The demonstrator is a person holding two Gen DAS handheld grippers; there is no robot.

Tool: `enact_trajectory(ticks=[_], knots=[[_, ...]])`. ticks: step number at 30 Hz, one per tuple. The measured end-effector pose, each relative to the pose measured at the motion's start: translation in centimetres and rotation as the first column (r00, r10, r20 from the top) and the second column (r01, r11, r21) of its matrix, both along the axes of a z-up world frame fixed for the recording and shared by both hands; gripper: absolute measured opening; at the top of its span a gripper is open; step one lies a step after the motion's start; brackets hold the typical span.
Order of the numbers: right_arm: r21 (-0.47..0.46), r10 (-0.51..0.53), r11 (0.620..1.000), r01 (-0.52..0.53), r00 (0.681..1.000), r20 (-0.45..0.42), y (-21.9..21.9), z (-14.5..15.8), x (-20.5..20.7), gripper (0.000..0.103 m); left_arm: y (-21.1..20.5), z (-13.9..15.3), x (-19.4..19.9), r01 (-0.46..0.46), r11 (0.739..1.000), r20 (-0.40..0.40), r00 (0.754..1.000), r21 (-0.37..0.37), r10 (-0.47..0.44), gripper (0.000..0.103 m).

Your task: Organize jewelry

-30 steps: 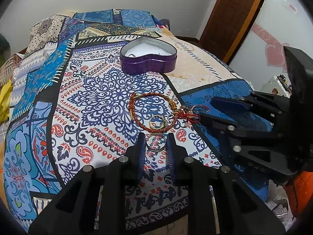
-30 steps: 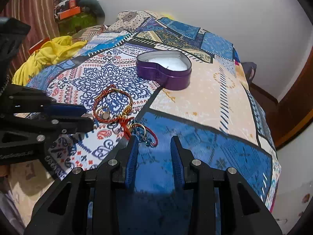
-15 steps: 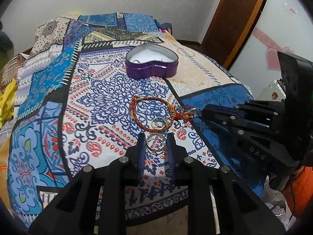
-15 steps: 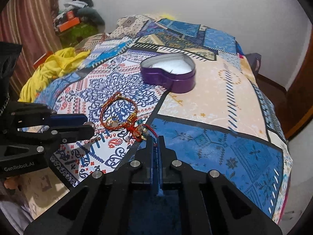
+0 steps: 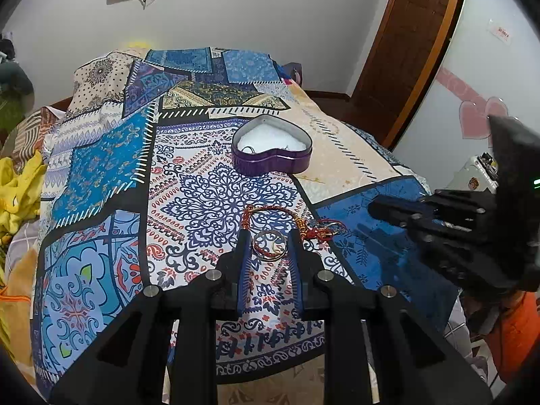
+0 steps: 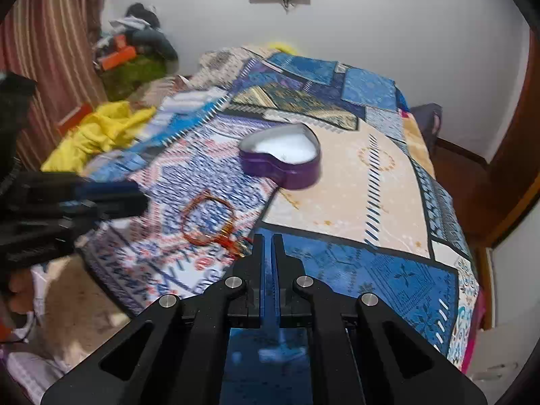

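A purple heart-shaped tin (image 5: pixel 271 150) with white lining stands open on the patterned bedspread; it also shows in the right wrist view (image 6: pixel 281 158). My left gripper (image 5: pixel 269 248) is shut on a silver ring (image 5: pixel 269 245), held between its fingertips above the cloth. A red-and-gold cord bracelet (image 5: pixel 270 212) lies just beyond it, with a tangle of small rings and red thread (image 5: pixel 324 231) at its right end. My right gripper (image 6: pixel 268 241) is shut with nothing visible between its fingers, raised near the bracelet (image 6: pixel 207 219).
The bedspread (image 5: pixel 209 185) covers a bed. Yellow cloth (image 6: pixel 98 133) lies at the left side. A brown door (image 5: pixel 411 44) stands at the back right. Clutter (image 6: pixel 135 44) is piled in the far left corner.
My left gripper lifted with the silver ring in it. My right gripper closed by the tangle of small rings, then rose and pulled back; that view is blurred by motion.
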State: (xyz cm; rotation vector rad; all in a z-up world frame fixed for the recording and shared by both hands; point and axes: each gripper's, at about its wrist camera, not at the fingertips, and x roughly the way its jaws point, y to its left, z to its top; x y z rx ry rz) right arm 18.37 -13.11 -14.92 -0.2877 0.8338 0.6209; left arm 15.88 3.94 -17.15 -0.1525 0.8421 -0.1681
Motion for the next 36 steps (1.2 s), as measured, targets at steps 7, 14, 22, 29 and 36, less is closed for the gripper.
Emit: enact_trajectory(ticks=[7,14,22,29,36], knots=[[-0.097,-0.009,0.995,0.002,0.998,-0.069,0.6,-2.9,1.6,0.010,0.2,-0.6,-0.2,-0.002,1.000,-0.017,1.000,-0.008,0.002,0.020],[-0.130,0.041,0.991,-0.044,0.999,-0.025,1.8,-2.9,1.1,0.038,0.5,-1.0,-0.1,-0.008,1.000,-0.026,1.000,-0.015,0.008,0.020],[-0.114,0.084,0.990,-0.086,0.996,-0.016,2.7,-3.2,0.9,0.020,0.8,-1.6,0.3,-0.013,1.000,-0.039,0.999,-0.019,0.012,0.020],[-0.065,0.077,0.995,-0.080,0.996,-0.040,2.8,-2.6,0.8,0.008,0.8,-0.9,0.4,-0.012,1.000,-0.020,1.000,-0.018,0.011,0.020],[0.004,0.049,0.999,-0.049,0.998,0.039,2.0,1.1,0.7,0.008,0.6,0.3,1.0,-0.006,1.000,0.013,1.000,-0.009,0.006,0.020]])
